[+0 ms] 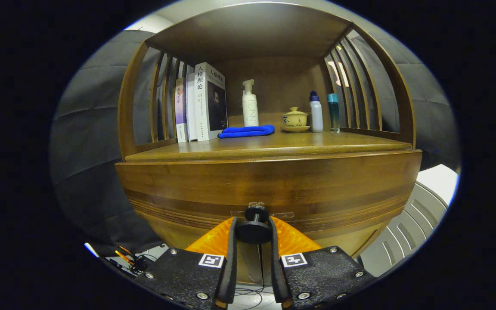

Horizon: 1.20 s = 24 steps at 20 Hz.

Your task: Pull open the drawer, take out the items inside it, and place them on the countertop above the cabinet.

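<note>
On the countertop [269, 148] above the drawer [269, 189], left to right: books [200, 103], a blue cloth [246, 131], a pump bottle [249, 105], a lidded cup [295, 119], two bottles [323, 113]. Below, the gripper [253, 232] has both fingers pinching the drawer's knob [254, 227].

The gripper [253, 228] has both fingers pressed on the round black drawer knob [254, 231]; above it on the brown wooden countertop [274, 148], a folded blue cloth [246, 131] lies before the white pump bottle [249, 105], upright books [200, 103] to its left.
</note>
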Each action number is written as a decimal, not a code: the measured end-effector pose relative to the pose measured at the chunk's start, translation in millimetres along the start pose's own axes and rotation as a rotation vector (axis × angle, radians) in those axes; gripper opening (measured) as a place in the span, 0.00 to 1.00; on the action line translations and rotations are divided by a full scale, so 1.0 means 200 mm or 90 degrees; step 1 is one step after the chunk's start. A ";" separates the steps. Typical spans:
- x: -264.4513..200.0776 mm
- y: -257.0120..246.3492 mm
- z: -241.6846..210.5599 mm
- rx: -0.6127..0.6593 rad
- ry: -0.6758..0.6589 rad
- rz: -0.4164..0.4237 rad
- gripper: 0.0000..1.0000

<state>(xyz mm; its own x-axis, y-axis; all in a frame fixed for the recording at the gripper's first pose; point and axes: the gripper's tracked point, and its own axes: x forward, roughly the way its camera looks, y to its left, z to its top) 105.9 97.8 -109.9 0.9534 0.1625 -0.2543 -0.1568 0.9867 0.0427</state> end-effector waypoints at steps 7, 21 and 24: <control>-0.26 0.03 -0.05 -0.018 0.007 0.022 0.34; -0.57 0.06 -0.15 0.010 0.015 0.042 0.34; -0.62 0.06 -0.17 0.008 0.017 0.045 0.34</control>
<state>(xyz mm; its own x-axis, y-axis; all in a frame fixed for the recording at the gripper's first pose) -22.4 88.9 -110.3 0.9330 0.2317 -0.2752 -0.2201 0.9728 0.0729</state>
